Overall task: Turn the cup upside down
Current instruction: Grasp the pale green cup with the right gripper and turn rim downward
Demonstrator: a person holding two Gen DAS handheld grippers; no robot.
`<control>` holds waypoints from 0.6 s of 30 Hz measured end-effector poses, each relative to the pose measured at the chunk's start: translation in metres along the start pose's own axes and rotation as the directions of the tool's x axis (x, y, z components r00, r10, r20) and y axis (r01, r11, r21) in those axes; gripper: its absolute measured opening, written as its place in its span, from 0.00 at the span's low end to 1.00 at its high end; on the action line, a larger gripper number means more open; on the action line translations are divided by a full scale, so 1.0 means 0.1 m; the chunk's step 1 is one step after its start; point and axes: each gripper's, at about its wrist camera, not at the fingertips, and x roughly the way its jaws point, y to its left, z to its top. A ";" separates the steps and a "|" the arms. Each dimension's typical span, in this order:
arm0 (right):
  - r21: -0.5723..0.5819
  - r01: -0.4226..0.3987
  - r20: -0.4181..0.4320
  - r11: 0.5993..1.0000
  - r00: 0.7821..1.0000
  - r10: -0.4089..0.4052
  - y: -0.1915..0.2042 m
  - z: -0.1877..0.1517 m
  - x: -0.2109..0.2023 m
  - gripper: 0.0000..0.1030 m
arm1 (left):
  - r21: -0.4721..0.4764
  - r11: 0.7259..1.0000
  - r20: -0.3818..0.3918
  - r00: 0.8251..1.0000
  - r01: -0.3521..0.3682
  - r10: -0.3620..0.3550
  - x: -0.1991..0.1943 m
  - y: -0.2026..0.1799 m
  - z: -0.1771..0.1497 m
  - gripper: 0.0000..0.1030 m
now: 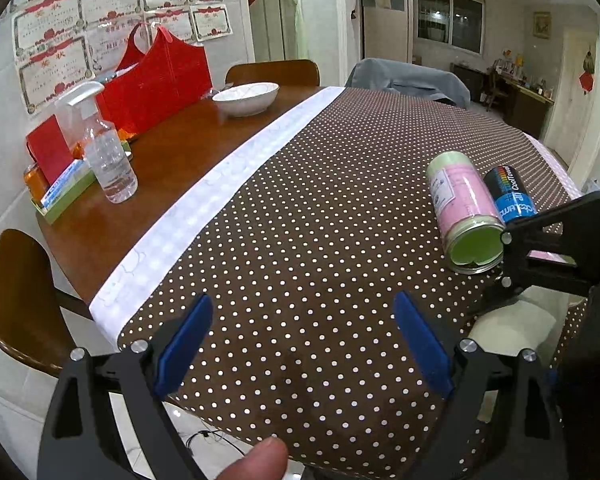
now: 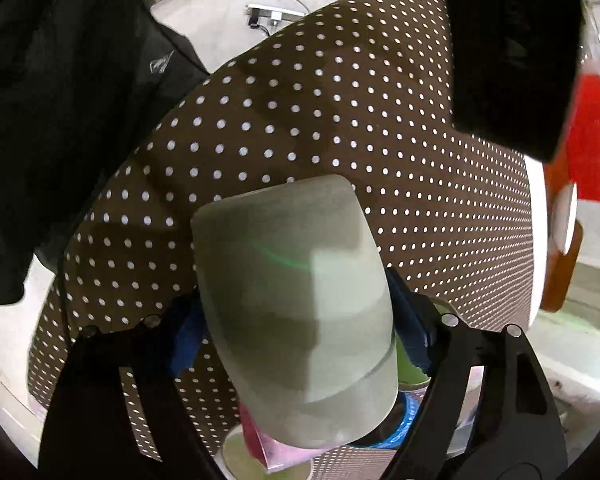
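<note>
Cup [image 2: 296, 312] — pale, frosted, tapered body; clamped across its sides between the blue pads [image 2: 184, 344] of the right gripper [image 2: 300, 336], which is closed on it. Long axis runs away from that gripper along its fingers, with the narrower closed end pointing outward over the dotted tablecloth [image 2: 340, 120]. Whether the wide end near the camera is the open mouth cannot be told. Cup appears lifted off the cloth, though contact underneath is hidden.

Left gripper [image 1: 302, 344] — jaws spread wide, holding nothing; hovers over the near edge of the dotted tablecloth, well apart from the cup. In its view the cup [image 1: 516, 320] shows only as a pale patch to its right, behind the black frame of the right gripper.

Pink-and-green canister [image 1: 460, 212] and blue-and-black canister [image 1: 508, 196] — both lying on their sides on the cloth, just beyond the cup and close beneath it in the right wrist view.

Judgement: the right hand is the working one; the turn depends on rolling the wrist about the grip line, and the canisters below crowd the set-down spot.
</note>
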 end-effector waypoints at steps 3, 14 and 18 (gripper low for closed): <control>0.051 0.008 0.017 0.999 1.000 -0.009 -0.04 -0.03 -0.04 0.76 | -0.003 1.000 0.005 1.000 0.000 0.000 0.01 0.02 0.00 0.88; 0.584 -0.019 0.258 0.812 0.952 -0.163 -0.44 -0.48 -0.57 0.76 | -0.028 1.000 0.062 0.998 0.004 -0.002 -0.12 0.13 0.06 0.88; 0.745 -0.084 0.328 0.662 0.910 -0.254 -0.40 -0.65 -0.70 0.76 | -0.024 0.999 0.108 0.994 0.022 -0.019 -0.23 0.11 0.09 0.88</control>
